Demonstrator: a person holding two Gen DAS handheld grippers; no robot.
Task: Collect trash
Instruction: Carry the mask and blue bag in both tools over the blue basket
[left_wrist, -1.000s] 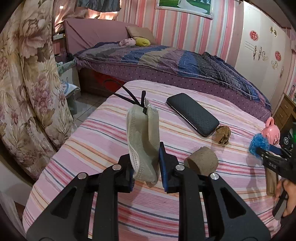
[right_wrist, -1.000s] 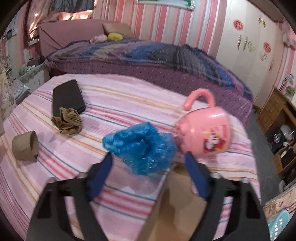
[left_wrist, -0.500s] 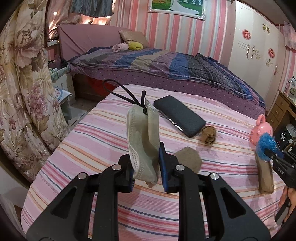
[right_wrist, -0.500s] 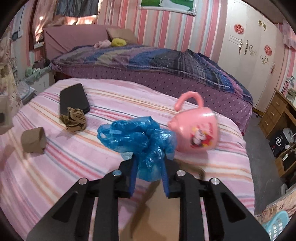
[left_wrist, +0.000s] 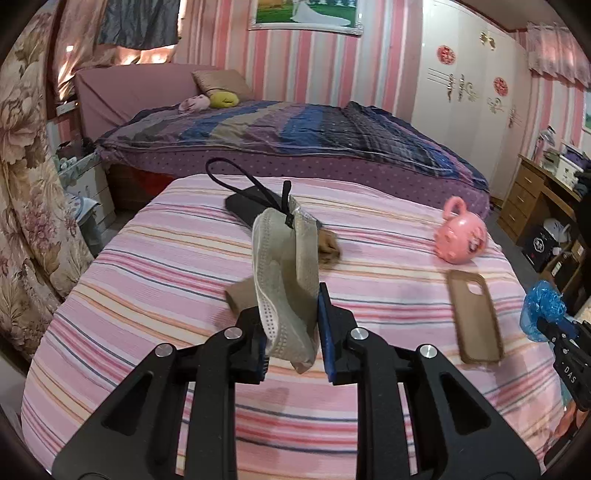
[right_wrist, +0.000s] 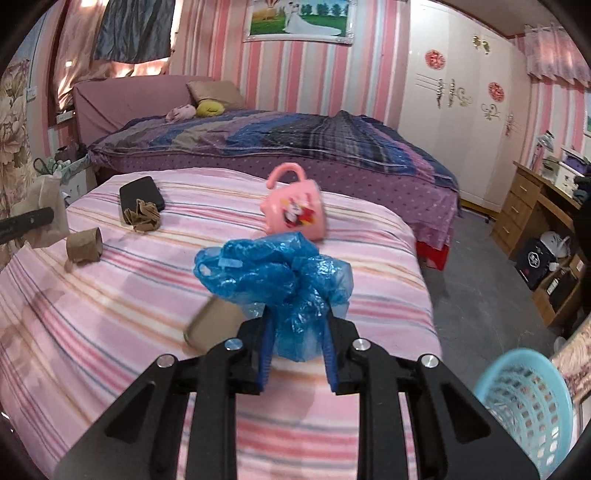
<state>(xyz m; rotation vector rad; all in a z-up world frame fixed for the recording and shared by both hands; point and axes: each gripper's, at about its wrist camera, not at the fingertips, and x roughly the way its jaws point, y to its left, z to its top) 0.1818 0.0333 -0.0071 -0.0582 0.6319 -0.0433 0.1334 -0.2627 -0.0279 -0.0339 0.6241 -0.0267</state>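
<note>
The right hand-held gripper (right_wrist: 297, 349), jaws just closed, clamps a crumpled blue plastic bag (right_wrist: 275, 275) above the striped bed (right_wrist: 110, 295). A light blue basket (right_wrist: 532, 402) sits low to its right, nearest this hand. The left hand-held gripper (left_wrist: 291, 341) pinches a used face mask (left_wrist: 286, 273). A cardboard tube (right_wrist: 84, 244) and a brown wad (right_wrist: 142, 216) remain far left.
</note>
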